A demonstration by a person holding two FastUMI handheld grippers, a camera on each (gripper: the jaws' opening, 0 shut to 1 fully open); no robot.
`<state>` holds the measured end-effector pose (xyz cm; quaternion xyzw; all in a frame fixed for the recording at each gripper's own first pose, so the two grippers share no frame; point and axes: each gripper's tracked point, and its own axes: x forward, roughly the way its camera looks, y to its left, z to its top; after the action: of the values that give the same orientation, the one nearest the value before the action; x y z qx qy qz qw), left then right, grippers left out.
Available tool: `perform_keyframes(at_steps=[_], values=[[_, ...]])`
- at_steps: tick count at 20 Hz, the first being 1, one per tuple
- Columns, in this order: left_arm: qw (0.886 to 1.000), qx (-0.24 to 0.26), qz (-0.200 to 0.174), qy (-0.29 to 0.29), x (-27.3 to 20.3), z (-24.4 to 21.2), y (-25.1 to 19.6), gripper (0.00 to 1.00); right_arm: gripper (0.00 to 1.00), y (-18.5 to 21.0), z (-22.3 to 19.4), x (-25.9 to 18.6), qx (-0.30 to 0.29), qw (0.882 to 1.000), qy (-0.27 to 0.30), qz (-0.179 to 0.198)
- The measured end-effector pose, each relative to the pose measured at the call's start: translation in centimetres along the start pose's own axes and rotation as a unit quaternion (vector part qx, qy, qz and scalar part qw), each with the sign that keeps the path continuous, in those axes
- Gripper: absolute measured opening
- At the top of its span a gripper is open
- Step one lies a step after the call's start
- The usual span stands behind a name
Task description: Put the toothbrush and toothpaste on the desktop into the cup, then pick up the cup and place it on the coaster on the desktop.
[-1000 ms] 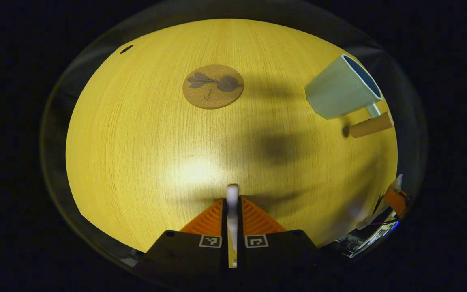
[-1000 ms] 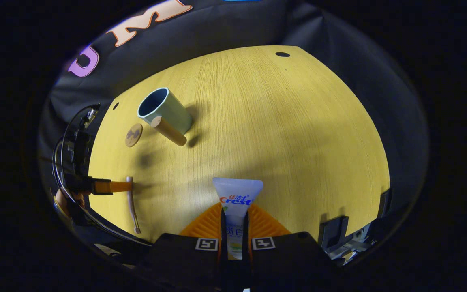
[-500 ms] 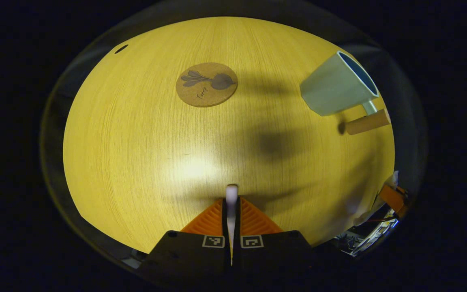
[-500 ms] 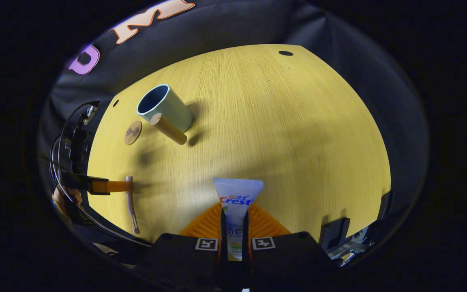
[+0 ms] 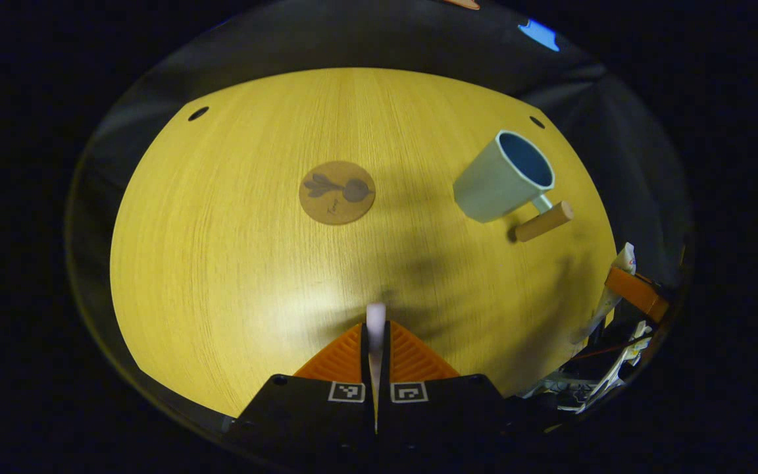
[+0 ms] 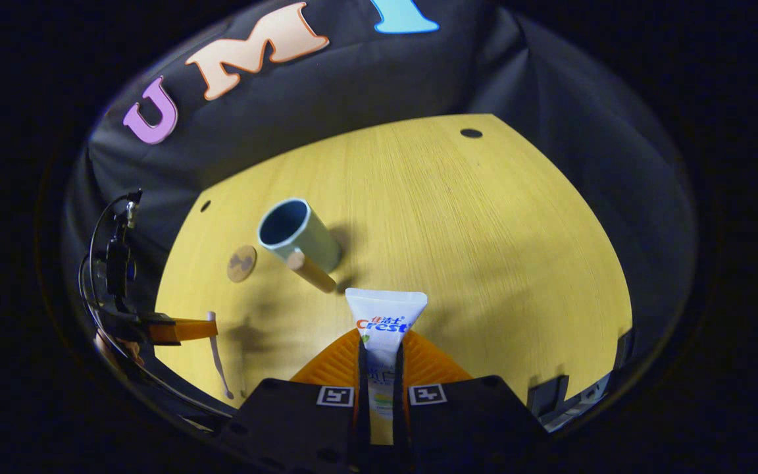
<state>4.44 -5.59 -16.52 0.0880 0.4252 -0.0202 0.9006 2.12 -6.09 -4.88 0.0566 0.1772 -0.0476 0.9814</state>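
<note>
A pale green cup (image 5: 503, 176) with a wooden handle (image 5: 543, 222) stands upright on the yellow desktop (image 5: 234, 263), right of a round cork coaster (image 5: 337, 192). My left gripper (image 5: 376, 329) is shut on a white toothbrush (image 5: 376, 319), held above the desk. In the right gripper view, my right gripper (image 6: 381, 352) is shut on a white toothpaste tube (image 6: 385, 316), raised over the desk near the cup (image 6: 299, 234). The coaster (image 6: 241, 263) lies left of the cup there. The left gripper (image 6: 185, 329) and its toothbrush (image 6: 216, 352) show at the far left.
Small dark holes (image 5: 198, 113) mark the desk's far corners. The black cloth wall (image 6: 353, 79) rises behind the desk. Cables and a hand (image 6: 112, 276) sit at the left edge in the right gripper view. The right gripper (image 5: 632, 289) with its tube shows at the left gripper view's right edge.
Both grippers have risen and pulled back from the desk with their loads; cup and coaster look smaller and more wall shows. The cup and coaster have not moved.
</note>
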Motion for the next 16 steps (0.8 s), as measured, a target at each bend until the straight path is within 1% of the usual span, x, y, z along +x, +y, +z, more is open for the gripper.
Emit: perform_keyframes(at_steps=[2,4,7,9,12,14,16], values=[[0.999,0.001,-0.02,-0.034,-1.2,1.8,-0.5,0.0,0.16,2.0,1.9,-0.5,0.004,0.999,-0.033,0.023],[0.997,0.002,-0.042,-0.065,-2.4,3.5,-1.1,0.0,0.16,4.6,3.6,-0.9,0.017,0.997,-0.055,0.059],[0.991,0.021,-0.066,-0.119,-3.8,6.1,-1.7,0.0,0.16,8.3,6.6,-1.3,0.036,0.988,-0.096,0.115],[0.984,0.033,-0.082,-0.153,-4.8,7.9,-2.1,0.0,0.16,10.0,9.1,-1.8,0.05,0.98,-0.132,0.142],[0.975,0.044,-0.103,-0.193,-5.2,10.1,-2.8,0.0,0.16,11.6,13.1,-2.3,0.068,0.964,-0.199,0.161],[0.968,0.05,-0.115,-0.219,-5.4,11.4,-3.0,0.0,0.16,11.9,15.7,-2.2,0.071,0.953,-0.247,0.16],[0.958,0.055,-0.131,-0.25,-5.7,13.0,-3.3,0.0,0.16,12.0,17.0,-0.9,0.076,0.946,-0.275,0.151]])
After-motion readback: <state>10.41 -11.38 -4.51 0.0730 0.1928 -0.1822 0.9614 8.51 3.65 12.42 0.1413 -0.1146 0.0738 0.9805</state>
